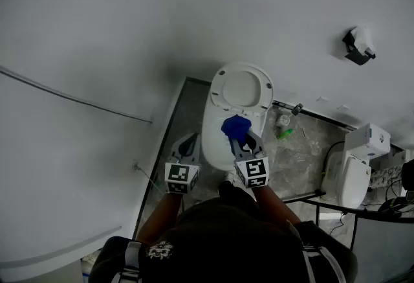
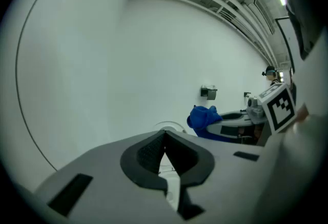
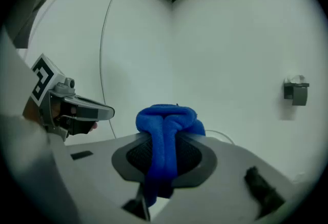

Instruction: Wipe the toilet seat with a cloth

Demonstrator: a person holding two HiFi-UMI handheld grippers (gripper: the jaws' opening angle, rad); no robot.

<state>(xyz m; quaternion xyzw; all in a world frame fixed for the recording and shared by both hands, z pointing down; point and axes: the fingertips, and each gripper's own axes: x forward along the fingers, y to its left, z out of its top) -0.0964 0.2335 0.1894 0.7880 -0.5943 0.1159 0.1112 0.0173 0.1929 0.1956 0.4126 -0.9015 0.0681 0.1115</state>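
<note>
A white toilet stands below me with its lid raised against the wall. My right gripper is shut on a bunched blue cloth over the back of the toilet seat. In the right gripper view the blue cloth is clamped between both pads and bulges out past the tips. My left gripper hangs to the left of the bowl, shut and with nothing in it. From the left gripper view the blue cloth and the right gripper show to the right.
A paper holder hangs on the wall at the upper right. A green bottle lies on the floor right of the toilet. A second white fixture and a black frame stand at the right. A thin pipe runs along the left wall.
</note>
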